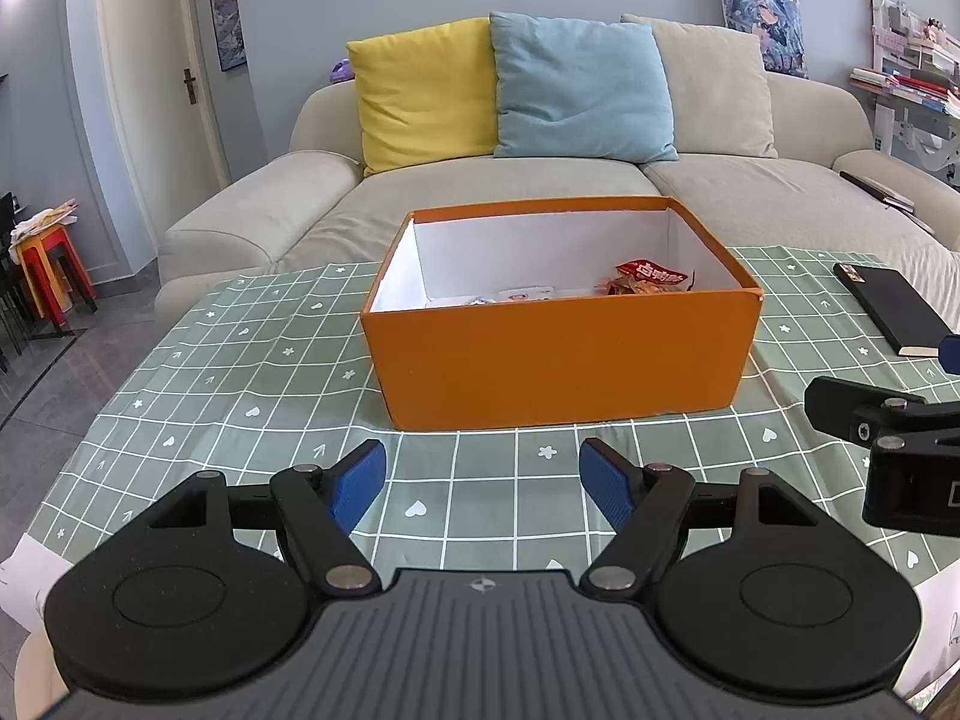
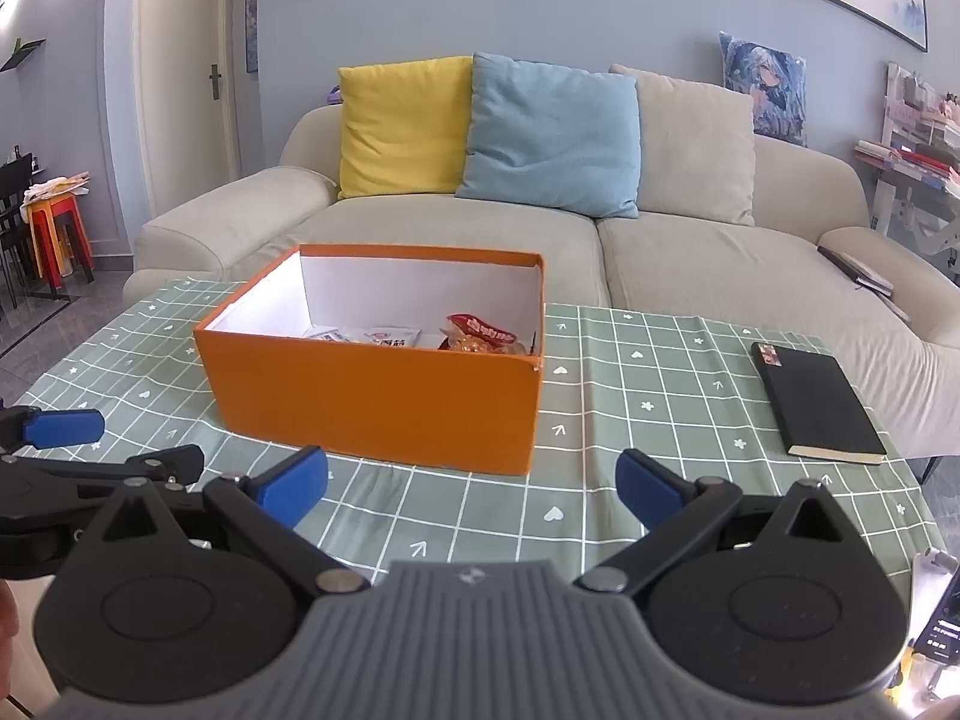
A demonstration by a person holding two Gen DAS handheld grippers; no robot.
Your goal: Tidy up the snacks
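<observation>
An open orange box (image 1: 564,354) with white inner walls stands on the green checked tablecloth; it also shows in the right wrist view (image 2: 384,402). Inside lie a red snack packet (image 1: 651,276), which shows in the right wrist view too (image 2: 483,330), and white snack packets (image 2: 384,335) on the box floor. My left gripper (image 1: 483,483) is open and empty, low over the cloth in front of the box. My right gripper (image 2: 471,489) is open and empty, in front of the box's right corner. Each gripper's body shows at the edge of the other's view.
A black notebook (image 2: 816,402) lies on the cloth right of the box, also in the left wrist view (image 1: 894,306). A beige sofa (image 1: 540,186) with yellow, blue and beige cushions stands behind the table. Red and orange stools (image 1: 51,276) stand at far left.
</observation>
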